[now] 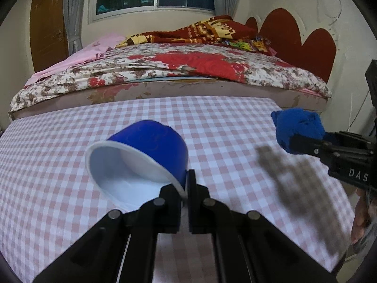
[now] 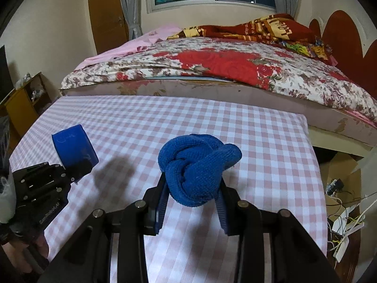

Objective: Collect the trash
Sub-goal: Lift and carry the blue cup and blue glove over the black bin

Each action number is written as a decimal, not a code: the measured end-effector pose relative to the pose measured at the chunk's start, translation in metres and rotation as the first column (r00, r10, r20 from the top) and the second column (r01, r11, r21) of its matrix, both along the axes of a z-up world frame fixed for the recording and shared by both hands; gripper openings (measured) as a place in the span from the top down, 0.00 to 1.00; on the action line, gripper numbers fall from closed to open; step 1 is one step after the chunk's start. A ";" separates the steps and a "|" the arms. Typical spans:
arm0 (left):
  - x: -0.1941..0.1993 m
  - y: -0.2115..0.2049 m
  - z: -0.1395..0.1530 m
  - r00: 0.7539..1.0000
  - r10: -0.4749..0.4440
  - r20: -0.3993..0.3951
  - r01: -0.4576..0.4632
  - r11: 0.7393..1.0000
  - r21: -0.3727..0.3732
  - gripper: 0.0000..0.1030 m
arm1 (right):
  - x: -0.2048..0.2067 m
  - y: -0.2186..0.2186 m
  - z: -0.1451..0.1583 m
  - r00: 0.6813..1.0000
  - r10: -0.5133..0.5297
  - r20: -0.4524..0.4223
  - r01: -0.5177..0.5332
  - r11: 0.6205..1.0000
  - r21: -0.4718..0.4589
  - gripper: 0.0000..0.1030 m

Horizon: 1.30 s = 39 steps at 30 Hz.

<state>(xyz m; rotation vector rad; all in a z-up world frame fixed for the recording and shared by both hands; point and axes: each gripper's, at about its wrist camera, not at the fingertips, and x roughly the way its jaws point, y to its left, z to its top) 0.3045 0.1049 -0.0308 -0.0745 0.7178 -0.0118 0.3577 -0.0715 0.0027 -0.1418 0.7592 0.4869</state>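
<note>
Checked table (image 1: 70,165) | "DAS" on right gripper (image 1: 304,141) | holds knotted cloth (image 2: 198,172)

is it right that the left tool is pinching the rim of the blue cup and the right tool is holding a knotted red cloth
Not quite: the cloth is blue, not red. The right wrist view shows the right tool shut on a knotted blue cloth. The rest holds: the left tool is pinching the rim of the blue cup.
</note>
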 end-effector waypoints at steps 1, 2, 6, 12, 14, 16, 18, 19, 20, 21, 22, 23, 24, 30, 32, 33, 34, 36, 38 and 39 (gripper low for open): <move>-0.007 0.000 0.002 1.000 0.000 0.004 0.000 1.000 -0.003 0.96 | -0.008 -0.002 0.003 1.000 0.000 0.006 0.000 1.000 0.007 0.63; -0.013 -0.002 0.003 1.000 0.000 0.008 0.000 1.000 -0.006 0.96 | -0.015 -0.004 0.006 1.000 0.000 0.012 0.000 1.000 0.013 0.63; -0.037 0.000 0.013 0.999 0.021 0.041 -0.020 0.999 -0.030 0.96 | -0.044 -0.012 0.017 0.999 -0.004 0.036 0.002 0.999 0.039 0.63; -0.070 -0.010 0.024 0.997 0.010 0.081 -0.006 0.999 -0.045 0.96 | -0.081 -0.026 0.033 0.997 -0.021 0.069 0.016 0.997 0.079 0.63; -0.082 -0.017 0.027 0.996 -0.004 0.090 0.008 0.999 -0.051 0.96 | -0.095 -0.032 0.037 0.996 -0.029 0.079 0.022 0.996 0.086 0.63; -0.093 -0.024 0.031 0.994 -0.017 0.104 0.022 0.999 -0.047 0.96 | -0.109 -0.041 0.041 0.996 -0.039 0.085 0.030 0.994 0.103 0.63; -0.104 -0.030 0.035 0.993 -0.027 0.114 0.033 0.998 -0.052 0.96 | -0.123 -0.050 0.044 0.994 -0.053 0.093 0.042 0.992 0.118 0.63; -0.109 -0.033 0.037 0.993 -0.033 0.118 0.040 0.997 -0.063 0.96 | -0.129 -0.055 0.046 0.994 -0.060 0.097 0.048 0.991 0.125 0.63; -0.114 -0.035 0.039 0.992 -0.037 0.120 0.047 0.996 -0.079 0.96 | -0.134 -0.060 0.046 0.993 -0.067 0.099 0.053 0.990 0.132 0.63; -0.119 -0.038 0.040 0.991 -0.043 0.125 0.054 0.995 -0.089 0.96 | -0.140 -0.065 0.048 0.992 -0.073 0.102 0.059 0.989 0.138 0.63; -0.122 -0.042 0.041 0.990 -0.048 0.130 0.059 0.994 -0.088 0.96 | -0.148 -0.071 0.048 0.991 -0.081 0.107 0.066 0.988 0.142 0.63; -0.126 -0.047 0.043 0.989 -0.053 0.139 0.066 0.994 -0.084 0.96 | -0.155 -0.075 0.048 0.990 -0.087 0.111 0.070 0.987 0.143 0.63; -0.129 -0.051 0.044 0.988 -0.059 0.146 0.072 0.994 -0.083 0.96 | -0.160 -0.080 0.049 0.989 -0.094 0.116 0.077 0.987 0.142 0.63; -0.144 -0.088 0.041 0.981 -0.117 0.155 0.129 0.989 -0.071 0.96 | -0.188 -0.118 0.048 0.980 -0.151 0.131 0.131 0.980 0.150 0.62; -0.147 -0.104 0.040 0.977 -0.149 0.155 0.161 0.985 -0.067 0.96 | -0.196 -0.135 0.048 0.975 -0.180 0.133 0.159 0.975 0.155 0.62; -0.148 -0.111 0.040 0.974 -0.164 0.155 0.175 0.983 -0.063 0.96 | -0.200 -0.143 0.048 0.973 -0.192 0.132 0.170 0.973 0.157 0.62; -0.148 -0.121 0.040 0.971 -0.183 0.155 0.194 0.979 -0.059 0.96 | -0.203 -0.149 0.047 0.970 -0.202 0.133 0.180 0.971 0.158 0.62; -0.151 -0.135 0.040 0.965 -0.214 0.155 0.225 0.973 -0.057 0.96 | -0.210 -0.163 0.048 0.965 -0.224 0.134 0.202 0.966 0.159 0.62; -0.154 -0.152 0.039 0.956 -0.249 0.154 0.259 0.964 -0.052 0.96 | -0.216 -0.178 0.048 0.960 -0.246 0.136 0.224 0.961 0.160 0.62; -0.155 -0.160 0.038 0.952 -0.265 0.152 0.275 0.960 -0.050 0.96 | -0.220 -0.186 0.047 0.956 -0.260 0.137 0.238 0.958 0.158 0.62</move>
